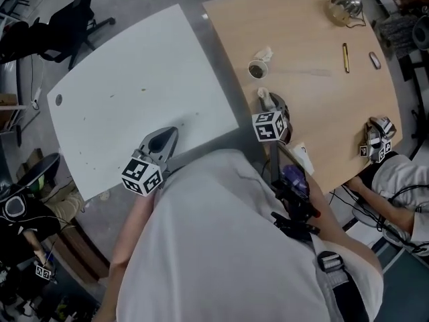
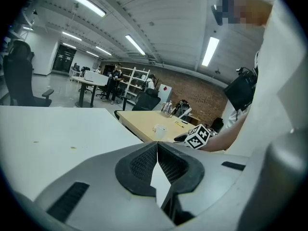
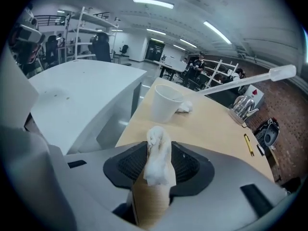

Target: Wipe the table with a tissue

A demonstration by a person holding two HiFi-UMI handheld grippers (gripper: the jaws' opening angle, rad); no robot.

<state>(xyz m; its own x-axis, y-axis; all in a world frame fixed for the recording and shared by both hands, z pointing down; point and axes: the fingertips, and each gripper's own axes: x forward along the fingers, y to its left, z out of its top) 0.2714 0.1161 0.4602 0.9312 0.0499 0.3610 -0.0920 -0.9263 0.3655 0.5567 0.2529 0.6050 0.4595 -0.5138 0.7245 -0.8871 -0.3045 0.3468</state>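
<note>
My right gripper hangs over the near left edge of the wooden table, shut on a twisted white tissue. In the right gripper view the tissue stands upright between the pads of this gripper, poking out past the tips. My left gripper sits at the near edge of the white table. In the left gripper view the tips of that gripper meet, with nothing between them. A small greenish spot marks the white table.
A paper cup with a crumpled tissue beside it stands just beyond my right gripper. Farther off on the wooden table lie a pen and a kettle. Another person's gripper rests at its right edge. An office chair stands far left.
</note>
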